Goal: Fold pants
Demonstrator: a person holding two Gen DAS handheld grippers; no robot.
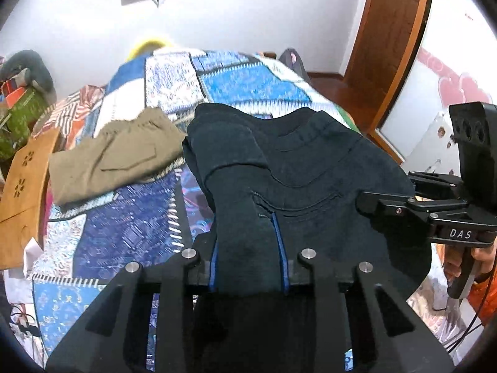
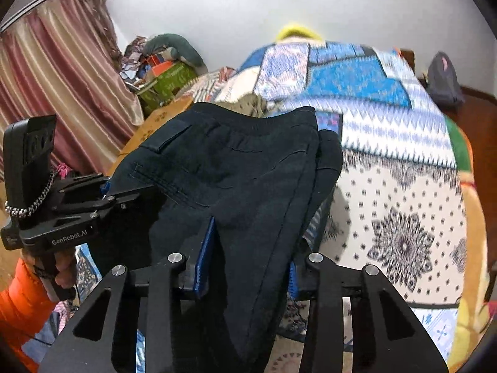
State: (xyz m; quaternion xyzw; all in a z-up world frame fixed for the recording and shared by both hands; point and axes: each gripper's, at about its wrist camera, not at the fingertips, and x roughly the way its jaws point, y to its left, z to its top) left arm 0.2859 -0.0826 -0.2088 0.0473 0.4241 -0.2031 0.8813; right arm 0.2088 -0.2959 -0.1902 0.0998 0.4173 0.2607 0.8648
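Dark navy pants (image 1: 310,161) hang bunched over the patchwork bed, held up between both grippers. In the left wrist view my left gripper (image 1: 248,258) is shut on a fold of the fabric, its blue pads (image 1: 281,248) pressed into the cloth. My right gripper (image 1: 372,202) grips the pants' right edge. In the right wrist view the same pants (image 2: 233,155) show their waistband and a back pocket. There my right gripper (image 2: 248,267) is shut on a thick fold, and my left gripper (image 2: 121,199) holds the far left edge.
Folded olive pants (image 1: 115,161) lie on the quilt (image 1: 242,84) to the left. A brown perforated board (image 1: 28,180) stands at the bed's left side, a wooden door (image 1: 394,31) at the right. Curtains (image 2: 56,77), piled boxes (image 2: 167,77), a backpack (image 2: 444,80) and an orange sleeve (image 2: 18,304) show too.
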